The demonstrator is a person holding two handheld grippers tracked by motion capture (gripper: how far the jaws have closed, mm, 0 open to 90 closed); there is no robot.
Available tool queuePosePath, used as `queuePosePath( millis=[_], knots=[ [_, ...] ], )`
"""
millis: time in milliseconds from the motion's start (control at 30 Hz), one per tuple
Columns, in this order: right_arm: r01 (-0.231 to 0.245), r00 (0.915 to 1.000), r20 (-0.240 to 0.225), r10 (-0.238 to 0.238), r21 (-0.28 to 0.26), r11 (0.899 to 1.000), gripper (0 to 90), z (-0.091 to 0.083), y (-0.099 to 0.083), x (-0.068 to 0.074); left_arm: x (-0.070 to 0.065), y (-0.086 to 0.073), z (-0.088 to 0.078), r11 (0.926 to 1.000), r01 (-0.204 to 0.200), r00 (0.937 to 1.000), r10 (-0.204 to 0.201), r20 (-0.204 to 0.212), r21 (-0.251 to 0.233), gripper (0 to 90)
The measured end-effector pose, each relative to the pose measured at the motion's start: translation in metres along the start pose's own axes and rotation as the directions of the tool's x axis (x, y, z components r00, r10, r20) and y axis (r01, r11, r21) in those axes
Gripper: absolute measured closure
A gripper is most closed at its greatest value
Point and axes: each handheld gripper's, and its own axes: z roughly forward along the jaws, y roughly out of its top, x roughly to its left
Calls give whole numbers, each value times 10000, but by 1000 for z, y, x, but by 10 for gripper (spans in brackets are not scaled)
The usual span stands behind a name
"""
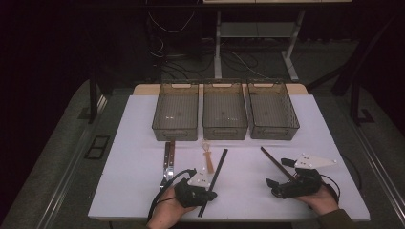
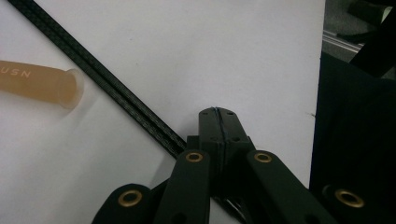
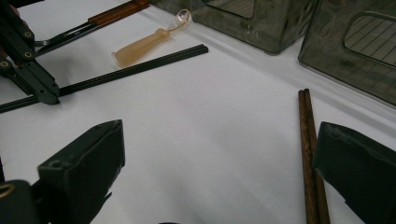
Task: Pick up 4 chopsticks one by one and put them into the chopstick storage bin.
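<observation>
Clearly nothing is sorted yet: on the white worktop three grey bins stand in a row at the far side, seemingly holding nothing, and the utensils lie in front of them. From the left come a wooden-handled metal tool, a translucent amber spoon, and black chopsticks. The left gripper rests low just beside the near end of the black chopsticks, its jaws pressed together on nothing. Farther right, the right gripper hangs with jaws spread wide over brown wooden chopsticks, which pass close by one jaw but are not pinched. I judge the step in hand to be the approach to a first pick. Next, the right gripper needs to sink, straddle both brown sticks and squeeze, then carry them to a bin.
</observation>
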Motion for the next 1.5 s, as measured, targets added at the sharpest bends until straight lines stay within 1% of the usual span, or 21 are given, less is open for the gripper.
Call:
queuePosePath(
  millis=[67, 167, 267, 300, 467, 533, 567, 700, 733, 867, 1033, 1067, 1233, 1400, 1433, 1500],
  knots=[
    [-9, 10000, 2, 9, -2, 10000, 25, 0, 0, 0, 1, 0, -1, 9999, -67, 10000, 67, -50, 93, 894],
    [-9, 10000, 5, 9, -4, 10000, 25, 0, 0, 0, 0, 0, -2, 10000, -7, 10000, 8, -81, 94, 894],
    [-9, 10000, 0, 9, -1, 10000, 25, 0, 0, 0, 0, 0, -2, 9999, -67, 9999, 69, -156, 148, 894],
    [-14, 10000, 2, 14, -9, 10000, 25, 0, 0, 0, 1, 0, -3, 9996, -162, 9997, 166, -165, 242, 894],
    [-15, 10000, 3, 15, -9, 10000, 25, 0, 0, 0, 0, -1, -4, 9996, -115, 9996, 121, -238, 257, 894],
    [-21, 10000, 8, 21, -11, 10000, 25, 0, 0, 0, 0, -1, -5, 9992, -179, 9995, 188, -269, 354, 894],
    [-19, 10000, 9, 19, -11, 10000, 25, 0, 0, 0, 0, -1, -5, 9996, -70, 9996, 77, -287, 263, 894],
    [-34, 10000, 28, 34, -17, 10000, 25, -1, 0, 0, 0, -2, -7, 9994, -83, 9994, 94, -336, 333, 894],
    [-37, 10000, 32, 37, -16, 10000, 25, -1, 0, 0, 1, -2, -8, 9987, -214, 9992, 230, -328, 466, 894],
    [-37, 10000, 32, 38, -11, 10000, 25, -1, 0, 0, 2, -2, -9, 9983, -221, 9990, 241, -364, 538, 894],
    [-31, 10000, 44, 31, -26, 10000, 25, -1, 0, 0, 1, -3, -11, 9977, -282, 9981, 315, -530, 613, 894],
    [-31, 10000, 42, 32, -27, 10000, 25, -1, 0, 0, 1, -3, -12, 9975, -260, 9977, 299, -602, 653, 894],
    [-29, 10000, 48, 29, -31, 10000, 25, -1, 0, 0, 2, -3, -13, 9973, -232, 9972, 281, -694, 693, 894],
    [-31, 10000, 50, 31, -40, 10000, 25, -1, 0, 0, 4, -5, -16, 9965, -234, 9954, 307, -911, 802, 894],
    [-40, 10000, 49, 40, -33, 10000, 25, -1, 0, 0, 4, -5, -17, 9970, -142, 9951, 215, -965, 755, 894],
    [-26, 10000, 50, 26, -37, 10000, 25, -1, 0, -1, 6, -6, -18, 9961, -199, 9945, 285, -1007, 854, 894]
  ],
)
